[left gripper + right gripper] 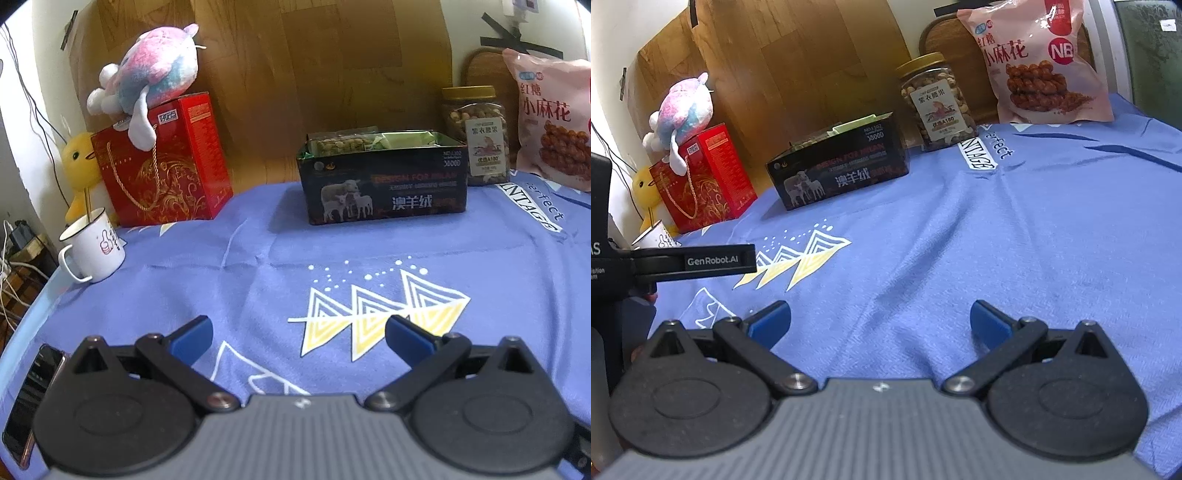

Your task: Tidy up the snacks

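**Both tools hanging released over the blue cloth, snacks lined up at the back**

On the far left a phone is lying at the worktop's edge, and a white mug with a thumbs-up drawing is standing near a yellow plush. Just beside them a red gift box with a gold cord handle is sitting at the back, and a pink-and-blue plush is resting on top of it.

The left tool is hovering low over the blue cloth, its blue pads spread wide with nothing between them. In the right wrist view its body is showing at the left edge, with "GenRobot.AI" reading on its side.

Further right, the dark tin is sitting open at the back of the cloth, snack packets showing above its rim. Its front is showing sheep, "DESIGN FOR MILAN", "澳羊绒" and "3800D".

Just beside the tin a nut jar with a gold lid is standing upright; its label is reading "紫衣腰果". Near it the cloth is showing "perfect" and a partly folded "…NTAGE".

At the far right a pink bag is leaning upright, reading "红糖 小麻花" and "NB", with twisted dough sticks pictured.

The right tool is likewise hanging released over bare cloth, well apart from the snacks.
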`<state>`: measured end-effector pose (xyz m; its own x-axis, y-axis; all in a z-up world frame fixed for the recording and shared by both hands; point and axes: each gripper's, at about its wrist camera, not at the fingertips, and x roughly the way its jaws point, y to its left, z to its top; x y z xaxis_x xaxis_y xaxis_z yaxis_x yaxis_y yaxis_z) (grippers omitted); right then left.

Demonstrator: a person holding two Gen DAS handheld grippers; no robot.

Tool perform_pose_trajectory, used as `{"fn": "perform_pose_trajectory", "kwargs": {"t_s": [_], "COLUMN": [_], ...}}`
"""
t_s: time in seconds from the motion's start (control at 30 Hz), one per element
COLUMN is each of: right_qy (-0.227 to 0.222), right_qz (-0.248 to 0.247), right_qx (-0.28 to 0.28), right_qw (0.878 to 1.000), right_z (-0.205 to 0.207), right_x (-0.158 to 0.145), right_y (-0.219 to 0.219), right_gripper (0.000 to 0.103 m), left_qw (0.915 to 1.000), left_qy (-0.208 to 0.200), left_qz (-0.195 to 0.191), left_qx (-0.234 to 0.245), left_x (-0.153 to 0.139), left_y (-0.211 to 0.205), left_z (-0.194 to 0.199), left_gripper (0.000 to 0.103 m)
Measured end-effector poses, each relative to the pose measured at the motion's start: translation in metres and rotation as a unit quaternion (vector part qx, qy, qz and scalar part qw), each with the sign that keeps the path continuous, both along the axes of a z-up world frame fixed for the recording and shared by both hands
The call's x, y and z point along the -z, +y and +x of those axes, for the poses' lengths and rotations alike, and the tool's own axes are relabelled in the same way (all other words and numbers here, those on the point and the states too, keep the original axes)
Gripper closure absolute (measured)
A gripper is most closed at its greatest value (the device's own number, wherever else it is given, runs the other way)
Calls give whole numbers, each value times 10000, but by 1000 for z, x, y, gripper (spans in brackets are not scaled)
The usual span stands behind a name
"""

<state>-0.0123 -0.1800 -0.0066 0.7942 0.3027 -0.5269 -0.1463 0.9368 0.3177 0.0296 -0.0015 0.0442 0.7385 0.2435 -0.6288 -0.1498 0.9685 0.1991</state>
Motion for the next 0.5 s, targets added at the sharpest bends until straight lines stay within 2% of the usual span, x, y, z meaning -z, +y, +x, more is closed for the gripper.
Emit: {"fn": "perform_pose_trajectory", "kwargs": {"t_s": [0.33,0.5], "right_qy": [-57,-73], "right_qz": [101,149], "right_qx": [-65,-100], "right_qw": [9999,9998], "right_z": [-4,-4], "right_x": [-1,0], "right_y": [-1,1], "right_gripper": [0,0], "left_qw": [9995,9994], "left_qy": [294,326], "left_qz": [-135,-81], "left_qx": [70,12], "left_x": [1,0], "left_y": [0,2], "left_z": [-2,-1], "left_gripper": [0,0]}}
